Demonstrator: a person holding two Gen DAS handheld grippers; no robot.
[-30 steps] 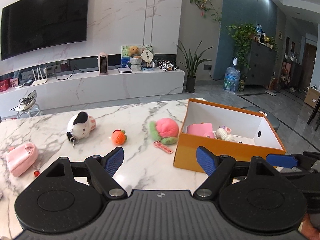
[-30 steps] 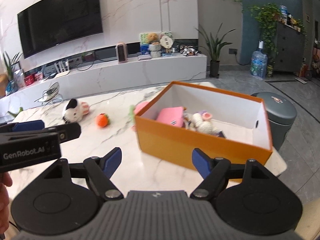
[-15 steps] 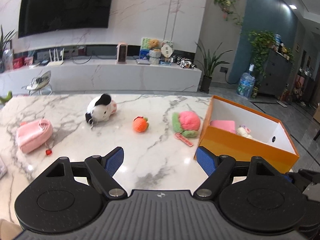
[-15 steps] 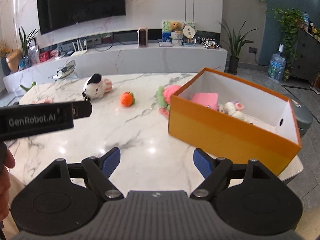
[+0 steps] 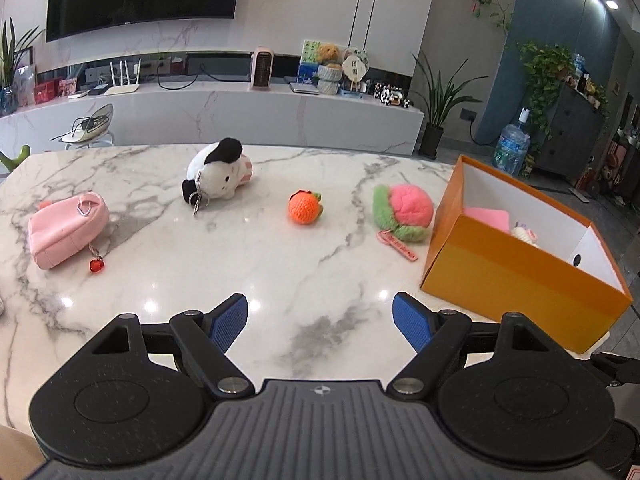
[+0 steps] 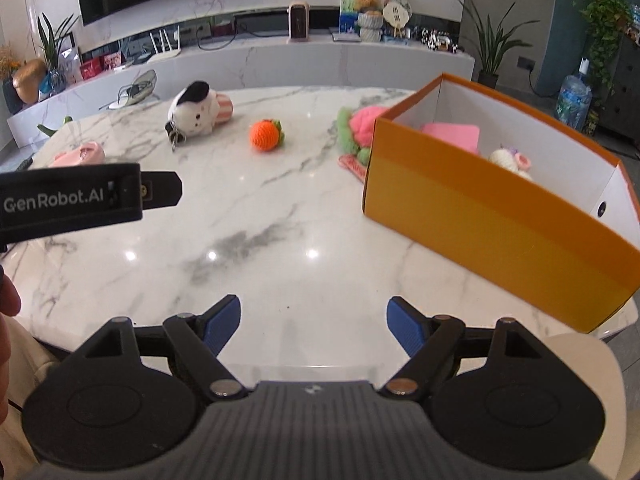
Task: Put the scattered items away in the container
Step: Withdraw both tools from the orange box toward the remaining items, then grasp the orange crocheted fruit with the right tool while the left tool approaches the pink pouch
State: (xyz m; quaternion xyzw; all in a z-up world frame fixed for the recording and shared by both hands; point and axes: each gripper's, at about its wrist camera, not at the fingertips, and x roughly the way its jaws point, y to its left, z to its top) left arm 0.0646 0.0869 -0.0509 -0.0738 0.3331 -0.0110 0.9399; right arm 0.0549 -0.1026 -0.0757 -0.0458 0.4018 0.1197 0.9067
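An orange box (image 5: 516, 276) stands at the table's right, holding a pink item (image 5: 490, 216) and a small white knitted toy (image 5: 526, 235). On the marble table lie a pink-and-green plush (image 5: 404, 210), an orange knitted fruit (image 5: 305, 208), a black-and-white plush (image 5: 218, 174) and a pink pouch (image 5: 66, 230). My left gripper (image 5: 320, 320) is open and empty above the near table. My right gripper (image 6: 314, 322) is open and empty near the table's front edge, left of the box (image 6: 492, 208). The right wrist view also shows the fruit (image 6: 265, 135) and the black-and-white plush (image 6: 198, 114).
The marble table (image 5: 160, 272) ends close to the grippers at the front. The left gripper's body (image 6: 80, 200) crosses the left of the right wrist view. A TV wall and low cabinet stand behind the table, with plants and a water bottle at right.
Both grippers have swung left and back from the box, so more of the table and toys shows. Both stay open and empty.
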